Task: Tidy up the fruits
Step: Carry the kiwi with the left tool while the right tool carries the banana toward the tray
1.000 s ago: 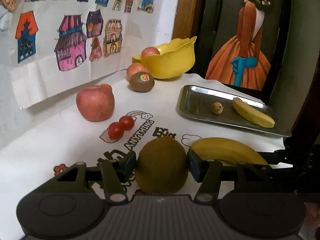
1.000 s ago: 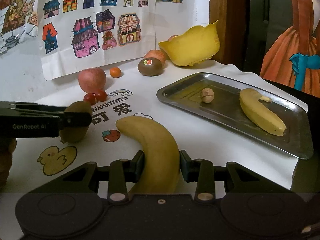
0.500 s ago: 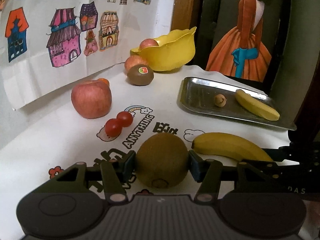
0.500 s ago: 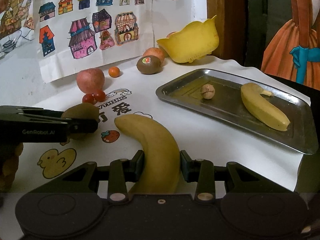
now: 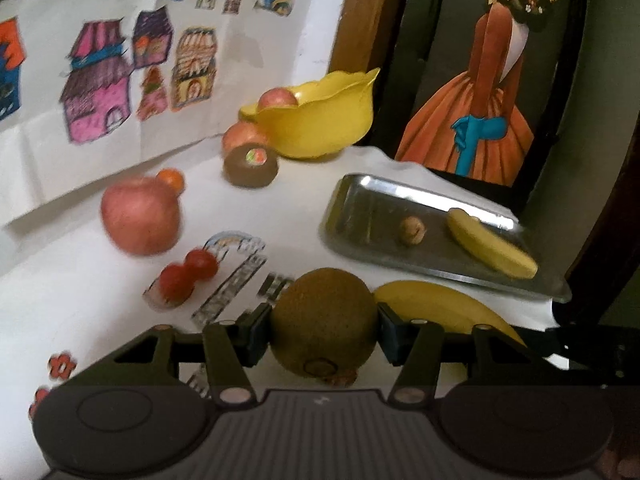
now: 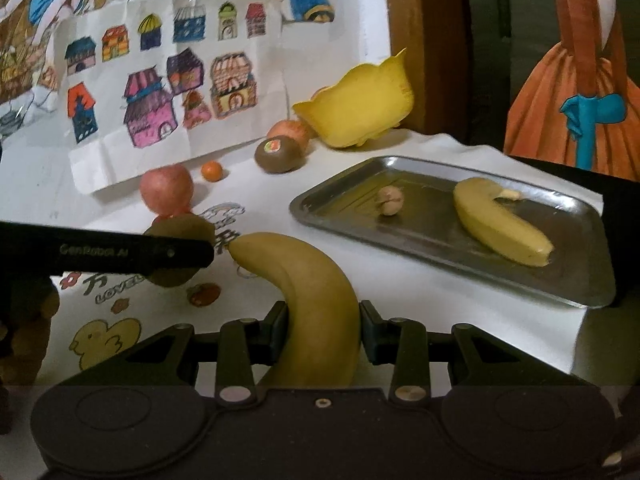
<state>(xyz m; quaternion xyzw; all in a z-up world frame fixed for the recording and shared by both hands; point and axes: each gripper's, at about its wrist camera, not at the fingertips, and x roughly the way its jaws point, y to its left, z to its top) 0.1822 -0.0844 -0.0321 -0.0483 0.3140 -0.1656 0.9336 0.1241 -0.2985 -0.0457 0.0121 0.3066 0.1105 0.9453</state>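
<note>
Left wrist view motion-blurred; apple [image 5: 140, 216] smeared. Left gripper [image 6: 182, 254] covers most of kiwi [image 6: 182, 230].

The near half of the metal tray [image 6: 448, 236] lies bare, with a small nut [image 6: 390, 200] and a banana [image 6: 496, 222] on its middle and far-right part. Between the tray and the red apple [image 5: 140, 216] runs an open strip of white cloth [image 5: 288, 216], blocked at the far end by a stickered kiwi [image 5: 250, 166] and the yellow bowl [image 5: 320, 120]. Two cherry tomatoes [image 5: 188, 274] sit just near the apple.
</note>
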